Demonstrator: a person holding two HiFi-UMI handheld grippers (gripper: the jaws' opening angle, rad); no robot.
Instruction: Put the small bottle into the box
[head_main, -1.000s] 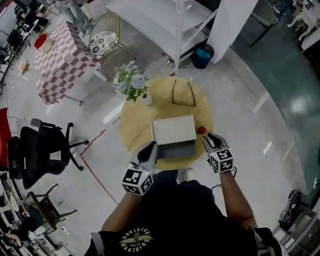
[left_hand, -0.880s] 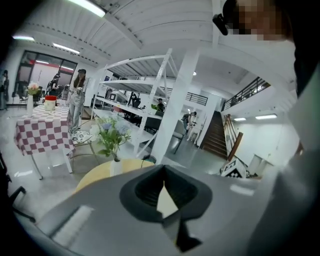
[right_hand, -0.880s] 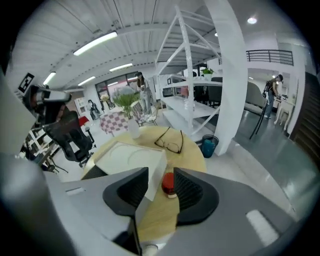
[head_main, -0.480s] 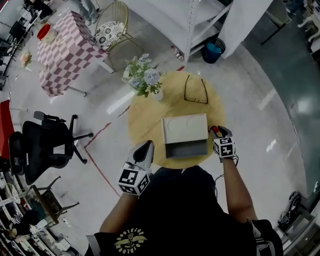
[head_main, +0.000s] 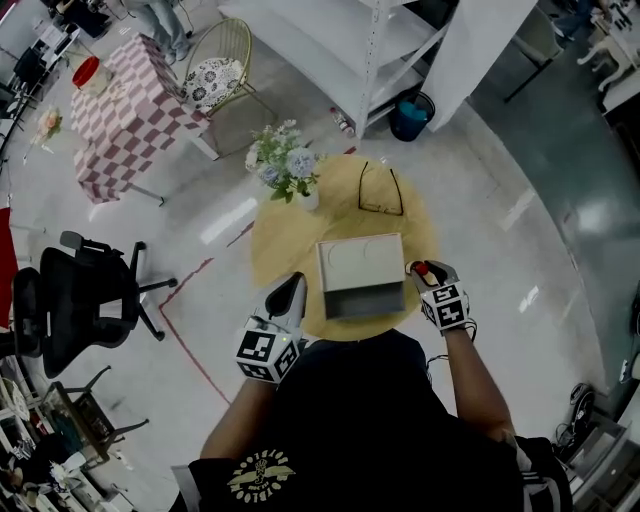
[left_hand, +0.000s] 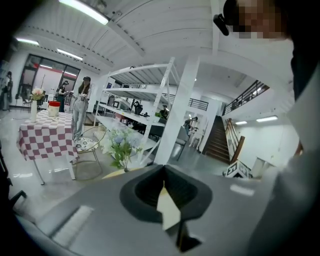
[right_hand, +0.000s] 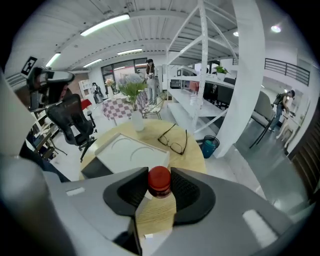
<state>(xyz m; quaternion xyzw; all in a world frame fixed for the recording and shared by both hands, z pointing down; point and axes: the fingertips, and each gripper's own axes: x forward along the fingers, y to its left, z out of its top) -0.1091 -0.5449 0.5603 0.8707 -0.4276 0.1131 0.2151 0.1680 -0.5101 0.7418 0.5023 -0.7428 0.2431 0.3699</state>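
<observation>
**Bottle gripped at the right of the box**

Forearms reach forward from the person's body to the near edge of the round wooden table (head_main: 283, 243), one on each side of the pale box (head_main: 361, 258).

On the left, the arm angles in from the lower left. The left gripper (head_main: 291, 283) lies over the table's near left rim and points up towards the box's left wall, just beside it but apart from it. Its own view shows the two dark pads brought together at the tips, with only a thin sliver of tabletop behind them and nothing between them.

The box sits in the middle with its dark opening towards the person.

On the right, the forearm runs straight ahead and the right gripper (head_main: 425, 272) tilts downward, close to the box's right wall. Its jaws have just been closing. They now stand fairly wide, with a pad against each side of the red cap of the small bottle (right_hand: 159, 181). The bottle is upright outside the box, over the tabletop just right of it.
</observation>
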